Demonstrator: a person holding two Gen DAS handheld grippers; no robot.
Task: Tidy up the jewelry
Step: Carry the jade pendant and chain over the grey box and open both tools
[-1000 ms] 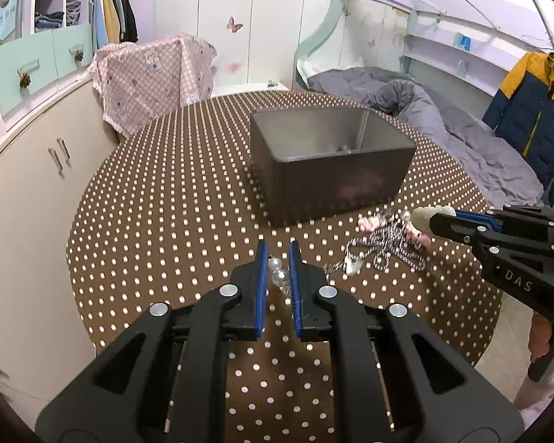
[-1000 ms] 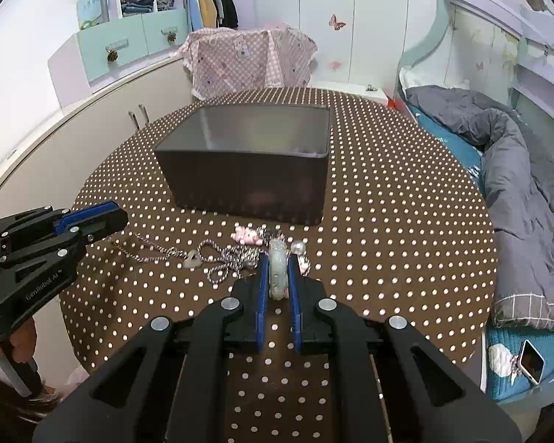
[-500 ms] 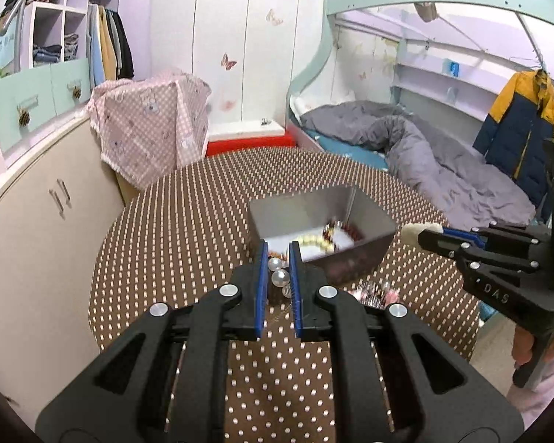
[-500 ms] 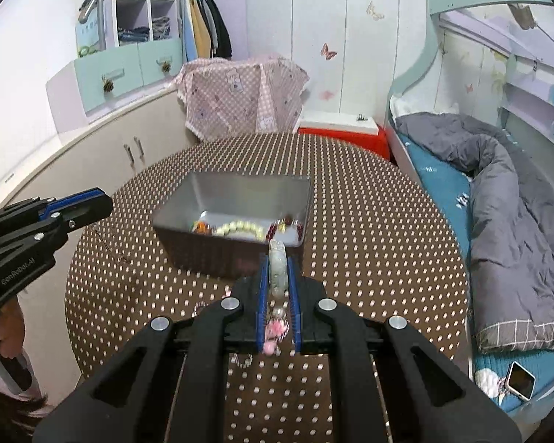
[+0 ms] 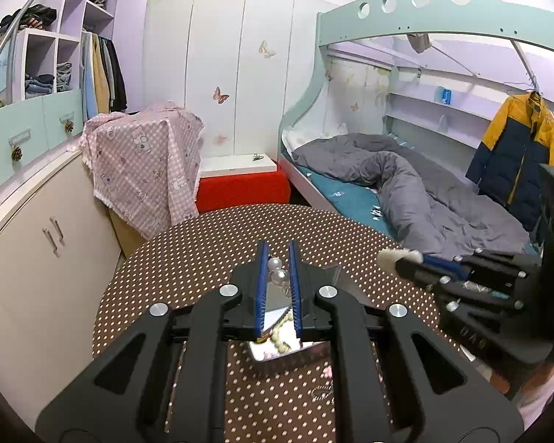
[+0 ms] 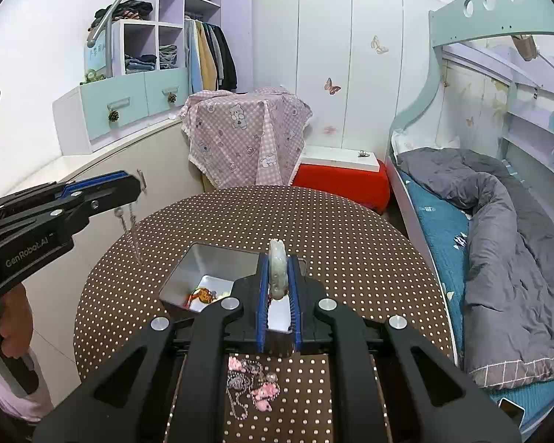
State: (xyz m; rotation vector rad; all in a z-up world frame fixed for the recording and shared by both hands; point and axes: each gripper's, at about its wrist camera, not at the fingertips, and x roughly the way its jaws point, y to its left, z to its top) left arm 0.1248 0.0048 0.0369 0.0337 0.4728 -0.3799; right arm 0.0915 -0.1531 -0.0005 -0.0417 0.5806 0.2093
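Note:
My left gripper (image 5: 277,264) is shut on a pearl piece (image 5: 277,271) high above the metal box (image 5: 277,354). Its silver chain (image 6: 133,232) hangs below it in the right wrist view. My right gripper (image 6: 278,269) is shut on a pale green bangle (image 6: 278,269) above the box (image 6: 188,277), which holds bead bracelets (image 6: 203,293). The right gripper also shows in the left wrist view (image 5: 406,258), with the bangle's end (image 5: 399,256) at its tips. Pink charms and chains (image 6: 253,384) lie on the dotted table (image 6: 351,236) in front of the box.
The round table (image 5: 203,243) has a brown cloth with white dots. A cabinet (image 5: 37,243) stands to the left, a bed with a grey duvet (image 5: 406,192) to the right, and a red stool (image 5: 240,188) behind the table.
Both grippers have risen well above the table, each still holding its piece. The box and the jewelry pile now sit lower and nearer in both views.

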